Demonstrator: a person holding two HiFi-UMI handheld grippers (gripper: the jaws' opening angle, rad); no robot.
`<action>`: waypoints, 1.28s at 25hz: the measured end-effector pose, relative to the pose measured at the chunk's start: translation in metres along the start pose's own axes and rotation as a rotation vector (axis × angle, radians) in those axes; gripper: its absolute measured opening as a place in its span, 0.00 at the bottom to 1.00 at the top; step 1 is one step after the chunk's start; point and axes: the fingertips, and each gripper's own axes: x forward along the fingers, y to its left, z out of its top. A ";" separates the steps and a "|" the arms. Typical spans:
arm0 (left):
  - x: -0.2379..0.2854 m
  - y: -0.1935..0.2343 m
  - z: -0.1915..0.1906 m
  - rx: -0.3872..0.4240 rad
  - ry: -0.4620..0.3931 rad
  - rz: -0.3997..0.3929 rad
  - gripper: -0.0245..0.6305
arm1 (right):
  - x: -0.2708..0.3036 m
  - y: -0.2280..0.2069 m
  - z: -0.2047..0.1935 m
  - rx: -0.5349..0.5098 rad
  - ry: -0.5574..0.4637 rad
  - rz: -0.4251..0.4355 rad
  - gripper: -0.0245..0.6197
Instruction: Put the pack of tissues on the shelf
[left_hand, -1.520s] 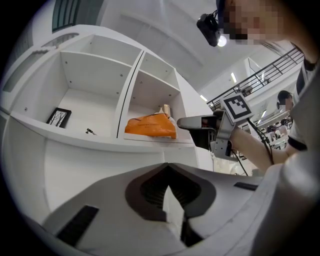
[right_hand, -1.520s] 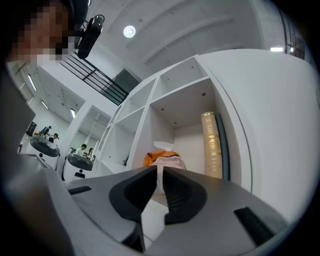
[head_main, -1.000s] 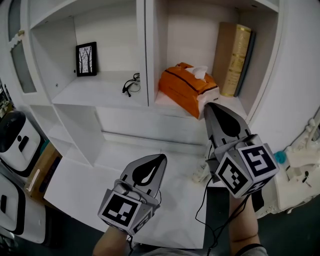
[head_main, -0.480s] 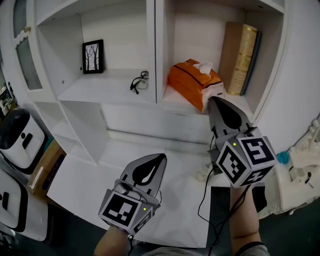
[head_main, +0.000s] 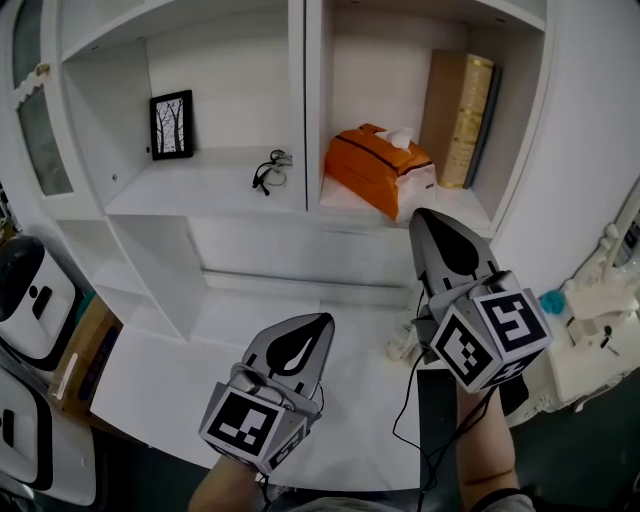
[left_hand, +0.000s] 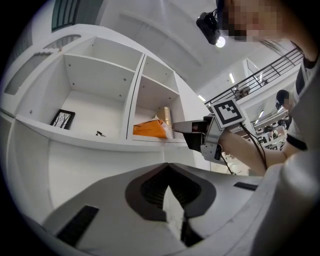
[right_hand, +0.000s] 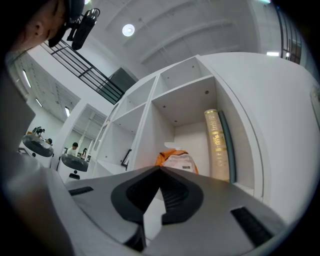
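The shelf (head_main: 190, 185) has the orange pack of tissues (head_main: 372, 170) in its right compartment beside a book (head_main: 457, 120), corner near the front edge. Both claws are clenched and empty, the right gripper (head_main: 421, 215) just below that corner and the left gripper (head_main: 322, 320) lower down. I'd guess an upward bump could knock the pack off.

Framed picture (head_main: 171, 125) and eyeglasses (head_main: 268, 171) I see beyond my left gripper (head_main: 322, 320), gold book (head_main: 456, 120) beyond my right gripper (head_main: 420, 215), counter (head_main: 170, 385) below.

White desk top (head_main: 150, 385), dark floor (head_main: 590, 450) — pale ceiling (right_hand: 200, 25), round lamp (right_hand: 128, 30), black railing (right_hand: 90, 75).
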 end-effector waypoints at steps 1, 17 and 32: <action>0.000 -0.002 0.000 -0.003 -0.002 -0.011 0.09 | -0.003 0.003 -0.001 -0.005 0.007 0.005 0.03; -0.014 -0.018 -0.004 -0.034 -0.011 -0.146 0.09 | -0.045 0.058 -0.025 0.024 0.043 0.043 0.03; -0.032 -0.036 -0.005 -0.055 -0.011 -0.301 0.09 | -0.086 0.099 -0.049 0.042 0.083 -0.031 0.03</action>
